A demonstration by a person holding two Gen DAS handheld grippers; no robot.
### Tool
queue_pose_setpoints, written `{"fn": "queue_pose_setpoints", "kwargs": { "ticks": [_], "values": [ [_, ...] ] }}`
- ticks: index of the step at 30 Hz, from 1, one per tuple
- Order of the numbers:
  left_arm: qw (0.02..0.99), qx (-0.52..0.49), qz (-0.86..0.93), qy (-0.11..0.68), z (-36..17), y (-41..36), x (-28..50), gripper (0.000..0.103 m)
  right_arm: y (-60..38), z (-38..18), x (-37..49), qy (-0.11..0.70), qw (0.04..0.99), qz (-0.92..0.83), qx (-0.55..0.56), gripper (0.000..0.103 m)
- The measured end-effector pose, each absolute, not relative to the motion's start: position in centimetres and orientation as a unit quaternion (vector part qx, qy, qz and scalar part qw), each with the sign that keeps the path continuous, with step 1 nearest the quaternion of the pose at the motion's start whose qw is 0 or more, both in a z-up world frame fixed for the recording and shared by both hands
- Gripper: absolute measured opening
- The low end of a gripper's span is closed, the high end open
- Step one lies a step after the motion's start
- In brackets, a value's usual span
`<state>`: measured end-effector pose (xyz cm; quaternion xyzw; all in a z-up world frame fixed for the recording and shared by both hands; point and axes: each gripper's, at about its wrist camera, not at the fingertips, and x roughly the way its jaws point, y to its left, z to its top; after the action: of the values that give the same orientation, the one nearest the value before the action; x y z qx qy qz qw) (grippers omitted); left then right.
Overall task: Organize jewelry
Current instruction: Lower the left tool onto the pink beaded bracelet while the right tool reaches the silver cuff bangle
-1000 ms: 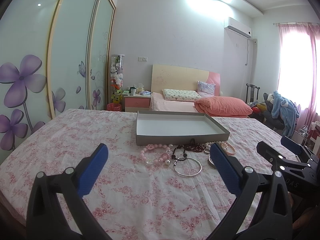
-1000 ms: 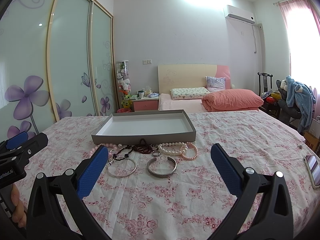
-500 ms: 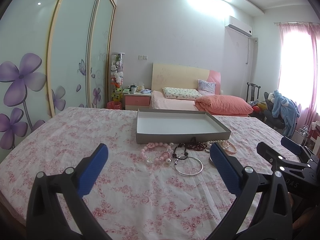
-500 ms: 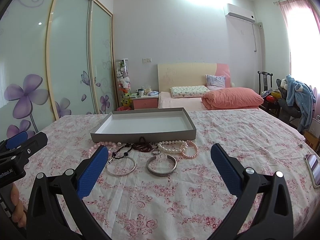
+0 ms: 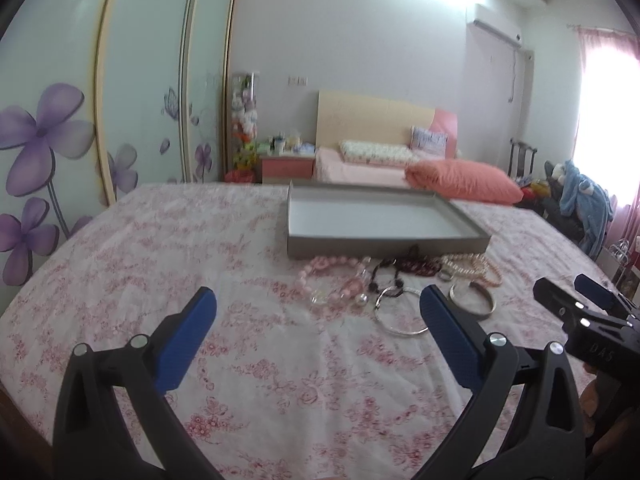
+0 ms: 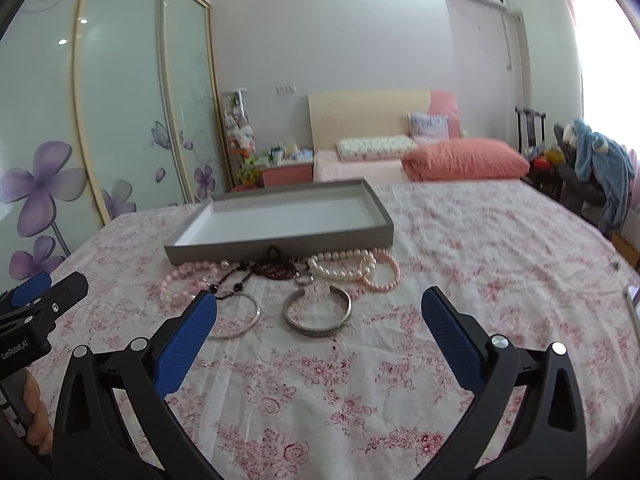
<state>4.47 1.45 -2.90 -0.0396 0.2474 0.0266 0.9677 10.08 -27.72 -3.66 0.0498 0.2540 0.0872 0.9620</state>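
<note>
Just beyond the right gripper's (image 6: 318, 308) parted fingers (image 6: 188, 340), silver cuff (image 6: 318, 312).

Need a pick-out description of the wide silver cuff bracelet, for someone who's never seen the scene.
Find the grey tray on the floral tablecloth; jewelry lies along its near wall. The silver cuff lies nearest the right gripper, right of the thin bangle. It alone is a broad band with a gap.

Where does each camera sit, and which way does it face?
Left wrist: on the left gripper, facing the tray; the right gripper shows at right.
Right wrist: on the right gripper, facing the cuff; the left gripper and a hand show at left.
Shared: tray, jewelry, bed.
</note>
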Motion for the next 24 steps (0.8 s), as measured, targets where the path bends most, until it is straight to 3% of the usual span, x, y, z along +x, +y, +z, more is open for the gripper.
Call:
{"fn": "queue_pose_setpoints", "kwargs": {
  "ticks": [3,11,14,19,24],
  "values": [
    [0.962,-0.043,0.026,0.270,-3.5,1.8,5.8,0.099,-27.9,-4.4,11.7,0.286,0.953,0.081,0.057,0.100],
    [0.947,-0.042,0.011,0.319,-4.4,2.7,9.3,0.099,-27.4,-6.9,16.2,0.378,0.922,0.074,0.047,0.068],
    [0.942,-0.035,0.007,0.333,-4.4,3.2,10.8,0.099,-27.2,-7.6,17.7,0.405,0.910,0.074,0.047,0.063],
    [0.934,-0.032,0.011,0.356,-4.4,4.3,13.2,0.099,-26.6,-7.9,18.4,0.425,0.900,0.085,0.042,0.063],
    [0.927,-0.037,0.016,0.372,-4.7,5.4,15.1,0.099,-25.8,-8.4,18.5,0.445,0.890,0.098,0.037,0.077]
  ]
}}
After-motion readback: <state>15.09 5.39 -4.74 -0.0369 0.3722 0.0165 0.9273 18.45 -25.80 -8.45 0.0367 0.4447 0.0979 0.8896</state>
